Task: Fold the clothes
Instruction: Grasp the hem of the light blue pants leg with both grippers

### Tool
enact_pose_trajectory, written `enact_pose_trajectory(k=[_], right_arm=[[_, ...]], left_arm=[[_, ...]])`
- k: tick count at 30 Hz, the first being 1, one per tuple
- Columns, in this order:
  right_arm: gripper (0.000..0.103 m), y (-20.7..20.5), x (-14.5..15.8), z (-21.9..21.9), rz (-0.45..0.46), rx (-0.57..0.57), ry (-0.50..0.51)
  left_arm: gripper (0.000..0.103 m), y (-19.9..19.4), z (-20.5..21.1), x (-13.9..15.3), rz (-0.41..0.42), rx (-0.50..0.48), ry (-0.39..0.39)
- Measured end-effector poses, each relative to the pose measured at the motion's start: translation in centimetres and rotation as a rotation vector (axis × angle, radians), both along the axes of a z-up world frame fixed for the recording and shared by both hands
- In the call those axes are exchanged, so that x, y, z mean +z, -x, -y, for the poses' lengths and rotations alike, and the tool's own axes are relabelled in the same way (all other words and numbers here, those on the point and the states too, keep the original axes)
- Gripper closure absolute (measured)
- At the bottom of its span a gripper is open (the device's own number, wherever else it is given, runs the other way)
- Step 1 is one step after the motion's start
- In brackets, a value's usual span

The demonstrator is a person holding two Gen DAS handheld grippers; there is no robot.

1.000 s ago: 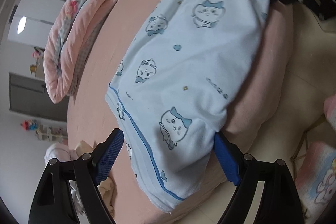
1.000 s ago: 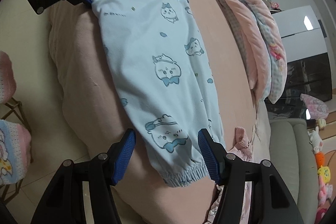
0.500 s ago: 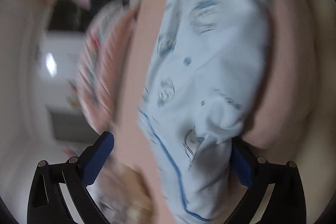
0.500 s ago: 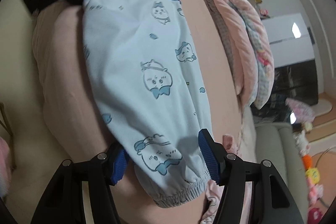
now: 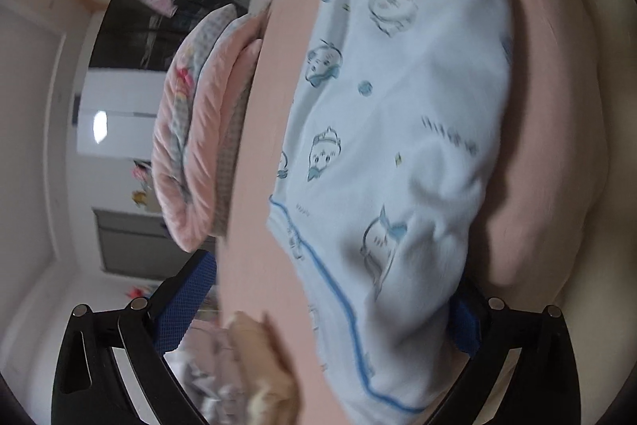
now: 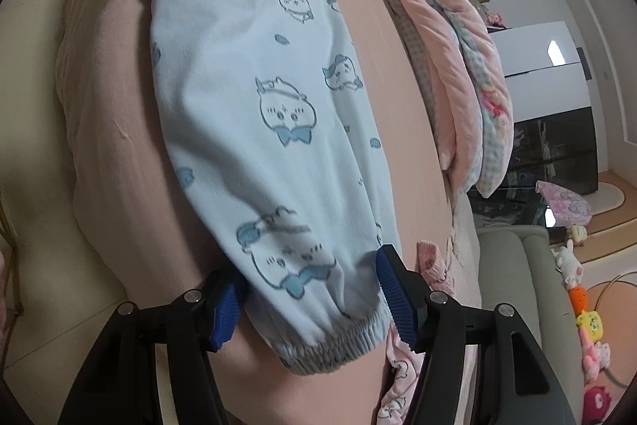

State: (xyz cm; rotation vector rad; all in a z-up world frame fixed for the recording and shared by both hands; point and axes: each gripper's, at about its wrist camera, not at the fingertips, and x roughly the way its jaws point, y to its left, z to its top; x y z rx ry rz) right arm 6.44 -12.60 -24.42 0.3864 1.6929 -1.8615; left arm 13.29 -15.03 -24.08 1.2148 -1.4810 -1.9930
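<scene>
Blue pyjamas (image 6: 258,114) — between hand-held gripper (image 6: 310,297) pads

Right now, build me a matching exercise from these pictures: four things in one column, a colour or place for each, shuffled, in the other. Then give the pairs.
Things:
1. pyjama trousers
2. bedsheet
3. folded quilt
4. plush toys

Descriptions:
A. plain pink, spread under the garment
B. light blue with cartoon animal print
C. on the floor beside the grey sofa
D. pink padded bundle at the far edge of the bed

Pairs: 1-B, 2-A, 3-D, 4-C
</scene>
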Motion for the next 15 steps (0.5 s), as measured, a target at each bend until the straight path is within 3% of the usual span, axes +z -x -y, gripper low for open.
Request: enact_pose_trajectory(k=[3,9,12,15], right_arm=[[0.041,0.0,-0.1,-0.4,-0.003,-0.011,-0.004],[0.040,0.2,-0.2,-0.6,0.003,-0.017,-0.001],[0.035,0.2,-0.2,-0.5,-0.005,-0.024,0.000],[0.035,0.4,-0.1,-0.4,0.004,-0.033,0.001]], left_arm=[[0.000,-0.7,0.5,-0.2,0.025,0.002,0.042],[0.000,-0.6,2.3,1.4,0.032,0.129,-0.157],[0.000,0.0,3.7,1.8,0.039,0.189,-0.269],[0.000,0.2,4.2,1.9,0.046,0.211,-0.324]])
